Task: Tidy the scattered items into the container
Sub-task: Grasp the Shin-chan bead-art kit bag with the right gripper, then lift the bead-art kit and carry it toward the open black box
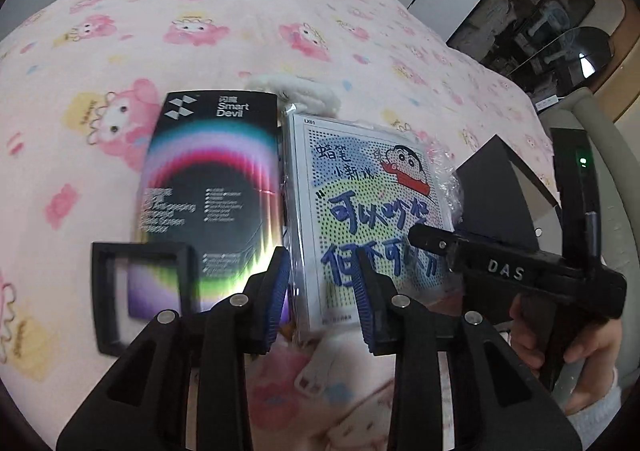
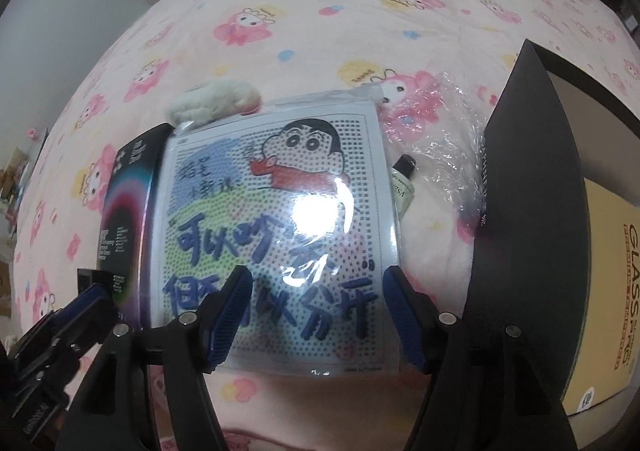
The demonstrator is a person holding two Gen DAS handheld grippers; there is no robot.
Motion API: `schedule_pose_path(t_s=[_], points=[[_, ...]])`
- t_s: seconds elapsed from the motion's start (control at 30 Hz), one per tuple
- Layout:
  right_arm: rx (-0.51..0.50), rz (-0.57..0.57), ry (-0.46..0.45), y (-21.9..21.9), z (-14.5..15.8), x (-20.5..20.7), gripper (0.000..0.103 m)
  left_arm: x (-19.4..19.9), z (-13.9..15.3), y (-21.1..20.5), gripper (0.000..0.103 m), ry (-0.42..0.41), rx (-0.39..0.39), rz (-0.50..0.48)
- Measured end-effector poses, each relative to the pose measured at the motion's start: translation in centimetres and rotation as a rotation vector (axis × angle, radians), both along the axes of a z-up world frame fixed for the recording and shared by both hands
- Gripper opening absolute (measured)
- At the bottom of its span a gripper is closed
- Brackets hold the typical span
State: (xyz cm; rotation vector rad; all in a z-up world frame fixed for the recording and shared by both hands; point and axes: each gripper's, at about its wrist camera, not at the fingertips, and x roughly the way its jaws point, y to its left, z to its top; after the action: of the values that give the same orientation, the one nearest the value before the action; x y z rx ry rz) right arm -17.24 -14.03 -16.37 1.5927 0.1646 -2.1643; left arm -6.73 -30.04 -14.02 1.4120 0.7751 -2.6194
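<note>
A cartoon bead-art kit in a clear bag (image 1: 360, 211) (image 2: 280, 235) lies on the pink bedspread. Left of it lies a black Smart Devil screen-protector box (image 1: 216, 187) (image 2: 124, 211). A white fluffy item (image 1: 304, 93) (image 2: 216, 101) sits behind them. A small tube (image 2: 404, 183) and crumpled clear plastic (image 2: 452, 143) lie right of the kit. The dark box container (image 2: 532, 211) (image 1: 500, 187) stands at right, with a yellow Glass Pro package (image 2: 608, 291) inside. My left gripper (image 1: 324, 291) is open over the kit's left edge. My right gripper (image 2: 316, 315) is open over the kit's lower part.
A black square frame (image 1: 140, 291) lies on the box's near corner. The pink bedspread (image 1: 240, 11) stretches far behind. A chair and desk clutter (image 1: 560, 51) stand beyond the bed at right. The right gripper's body (image 1: 520, 275) reaches in from the right.
</note>
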Motion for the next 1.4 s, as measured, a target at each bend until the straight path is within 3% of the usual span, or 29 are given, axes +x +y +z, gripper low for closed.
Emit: schedule_pose_path(t_s=[0.3,0.4,0.47,0.53,0.63,0.7,0.83,0.93,1.1,1.27,1.4], points=[[0.017,-0.041,0.011,0.0,-0.7,-2.0,0.069,-2.7,-3.0,-0.4,0.03,-0.068,0.067,-0.008],[0.017,-0.009,-0.015,-0.5,-1.7,-2.4,0.078,-2.9,-3.3,-0.2,0.032,-0.076,0.058,-0.006],[0.0,0.052,-0.078,-0.9,-2.7,-2.5,0.092,-3.1,-3.4,-0.4,0.039,-0.088,0.067,-0.007],[-0.011,0.071,-0.112,-1.1,-3.1,-2.5,0.094,-3.3,-3.3,-0.2,0.052,-0.093,0.066,-0.009],[-0.065,0.031,-0.16,-0.2,-3.2,-2.8,0.086,-3.8,-3.4,-0.1,0.061,-0.099,0.059,-0.008],[-0.069,0.015,-0.145,0.1,-2.6,-2.6,0.08,-3.8,-3.4,-0.1,0.062,-0.096,0.055,-0.018],[-0.054,0.042,-0.087,0.0,-0.7,-1.5,0.073,-2.7,-2.8,-0.9,0.053,-0.082,0.088,0.007],[-0.074,0.063,-0.039,0.3,1.6,-0.4,0.065,-1.2,-1.8,-1.4,0.053,-0.053,0.133,0.027],[-0.129,0.07,0.023,1.9,5.5,1.2,0.064,1.2,2.1,-0.2,0.053,0.011,0.116,0.001],[-0.169,0.06,0.096,5.3,9.3,4.0,0.064,3.1,5.2,1.5,0.053,0.063,0.149,-0.039],[-0.196,0.035,0.122,7.5,10.6,5.2,0.064,3.4,7.1,4.0,0.053,0.092,0.144,-0.078]])
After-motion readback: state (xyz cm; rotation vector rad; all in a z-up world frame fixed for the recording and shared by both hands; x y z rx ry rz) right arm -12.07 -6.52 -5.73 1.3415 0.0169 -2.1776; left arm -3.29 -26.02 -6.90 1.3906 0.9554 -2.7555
